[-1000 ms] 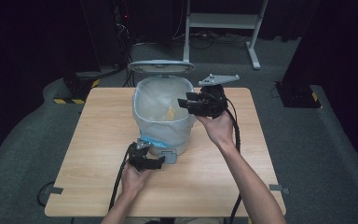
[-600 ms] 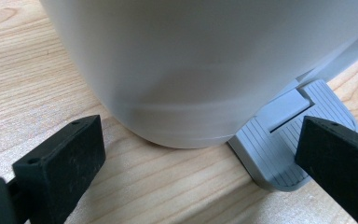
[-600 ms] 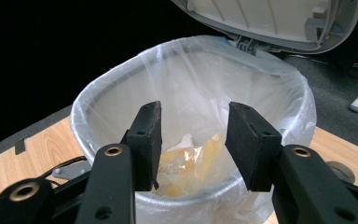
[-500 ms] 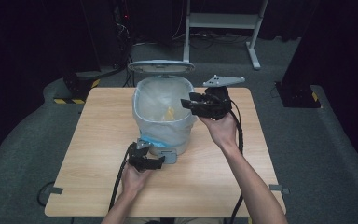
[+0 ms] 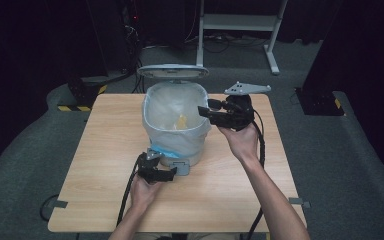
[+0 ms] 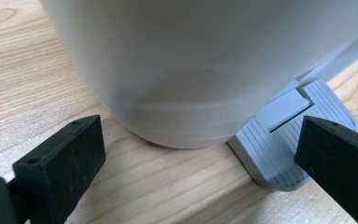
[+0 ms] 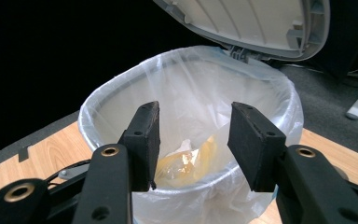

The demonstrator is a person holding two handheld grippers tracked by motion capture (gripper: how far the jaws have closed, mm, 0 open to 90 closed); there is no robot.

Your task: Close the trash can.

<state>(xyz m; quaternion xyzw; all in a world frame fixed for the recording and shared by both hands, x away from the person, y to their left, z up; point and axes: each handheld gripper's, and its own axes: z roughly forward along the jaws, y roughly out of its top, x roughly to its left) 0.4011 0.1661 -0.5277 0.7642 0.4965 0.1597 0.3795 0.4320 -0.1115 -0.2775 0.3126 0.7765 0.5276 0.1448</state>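
A white pedal bin (image 5: 175,135) lined with a clear bag stands mid-table, its lid (image 5: 173,71) raised. A crumpled yellow wrapper (image 5: 181,121) lies at the bottom of the bag (image 7: 186,165). My right gripper (image 5: 203,110) hovers level at the bin's right rim, pointing over the opening. Its jaws (image 7: 193,140) are open and have just been opening further, with nothing between them. My left gripper (image 5: 169,173) rests low at the bin's front, open. In the left gripper view (image 6: 196,154), one jaw sits over the grey pedal (image 6: 279,144) and the other beside the bin wall (image 6: 205,60).
The wooden table (image 5: 105,165) has bare room left and right of the bin. Cables trail from both grippers off the near edge. A white stand (image 5: 240,22) and dark equipment stand on the floor beyond the far edge.
The right gripper has eased slightly to the right at the bin's rim. The left hand and the bin have stayed put.
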